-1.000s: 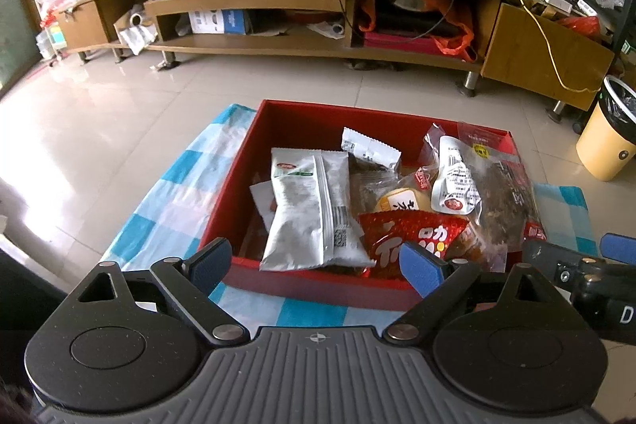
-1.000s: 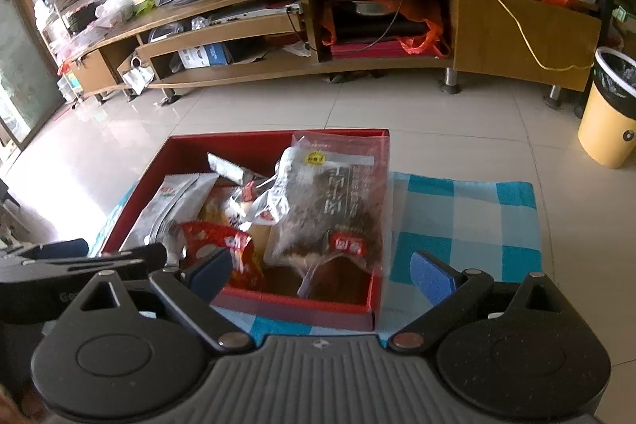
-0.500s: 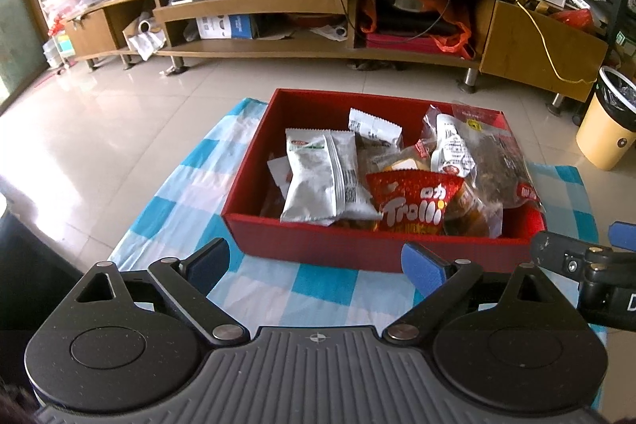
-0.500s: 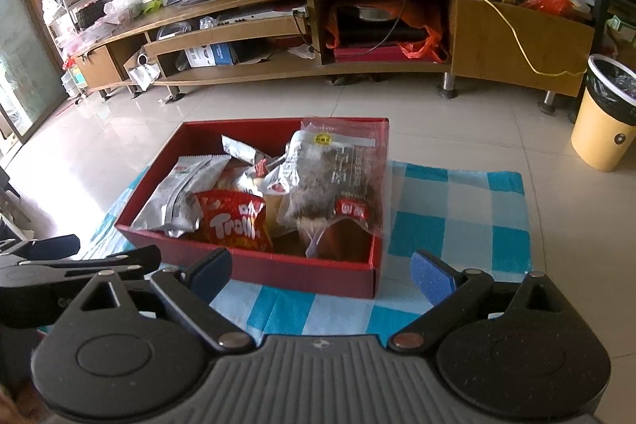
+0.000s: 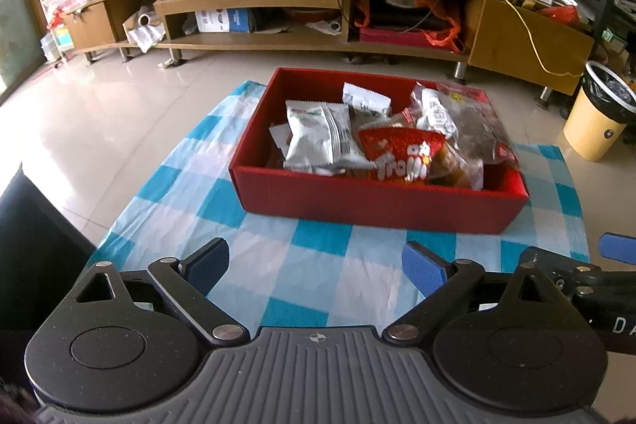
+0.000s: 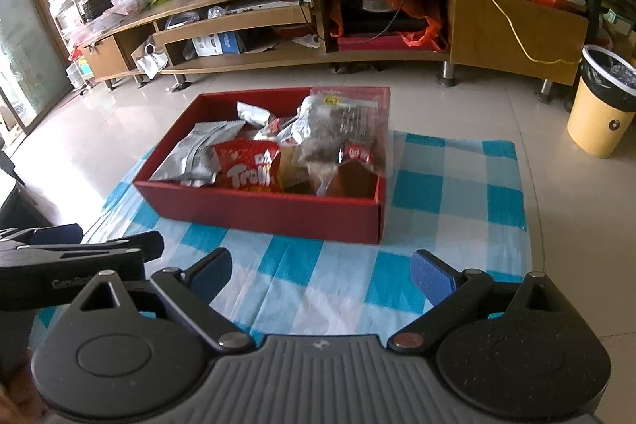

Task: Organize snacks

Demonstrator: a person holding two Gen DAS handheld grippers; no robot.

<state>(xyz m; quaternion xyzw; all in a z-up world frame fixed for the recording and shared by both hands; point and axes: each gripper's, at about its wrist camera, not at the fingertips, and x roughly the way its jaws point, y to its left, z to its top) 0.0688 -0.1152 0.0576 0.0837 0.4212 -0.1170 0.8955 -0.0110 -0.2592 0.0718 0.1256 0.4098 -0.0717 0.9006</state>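
A red box sits on a blue-and-white checked cloth on the floor. It holds several snack packs: a silver pack, a red Trolli bag and a clear bag of dark snacks. My left gripper is open and empty, short of the box's near wall. My right gripper is open and empty, also short of the box.
A long wooden TV stand with a television and cables runs along the back. A yellow bin stands at the right. Tiled floor surrounds the cloth.
Both grippers have pulled back from over the box toward me. The box now looks smaller and farther, with more cloth showing in front. Both stay open.
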